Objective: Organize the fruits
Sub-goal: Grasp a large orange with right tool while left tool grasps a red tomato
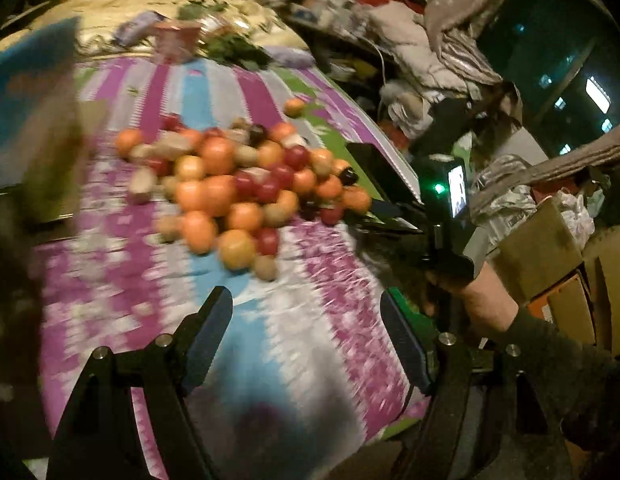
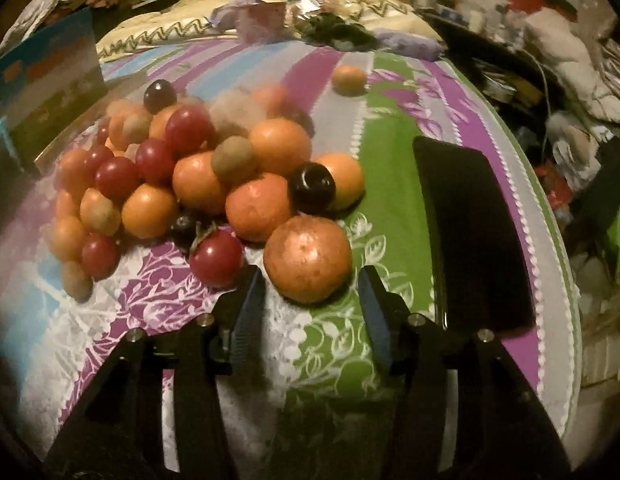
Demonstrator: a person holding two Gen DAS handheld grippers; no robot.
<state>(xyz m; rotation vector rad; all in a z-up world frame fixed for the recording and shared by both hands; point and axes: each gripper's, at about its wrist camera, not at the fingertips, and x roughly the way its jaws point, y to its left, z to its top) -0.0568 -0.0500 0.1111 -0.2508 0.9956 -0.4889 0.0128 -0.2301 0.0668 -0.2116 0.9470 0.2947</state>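
- On the bed, over a striped purple, blue and green sheet (image 2: 349, 360), we see the fruit pile (image 2: 198, 176): oranges, red plums, brown kiwis and a few dark plums heaped together left of centre.
- One orange (image 2: 308, 259) sits at the near edge of the pile, straight ahead of our right gripper (image 2: 311, 284); its jaws stand apart on either side of the fruit's near face, and we see no pad pressing on it.
- A red plum (image 2: 216, 258) lies just beside that orange, close to the gripper's left finger.
- A lone orange (image 2: 349, 79) rests well apart from the heap, farther up the sheet.
- A black tray (image 2: 473, 236) lies on the sheet to the right of the pile.
- From the left wrist, our left gripper (image 1: 306, 312) hangs over bare sheet, jaws wide and holding nothing; the pile (image 1: 238, 184) lies beyond it, blurred.
- A hand (image 1: 469, 292) in a dark sleeve holds the right gripper at the pile's right edge.
- A blue box (image 2: 46, 92) stands at the far left.
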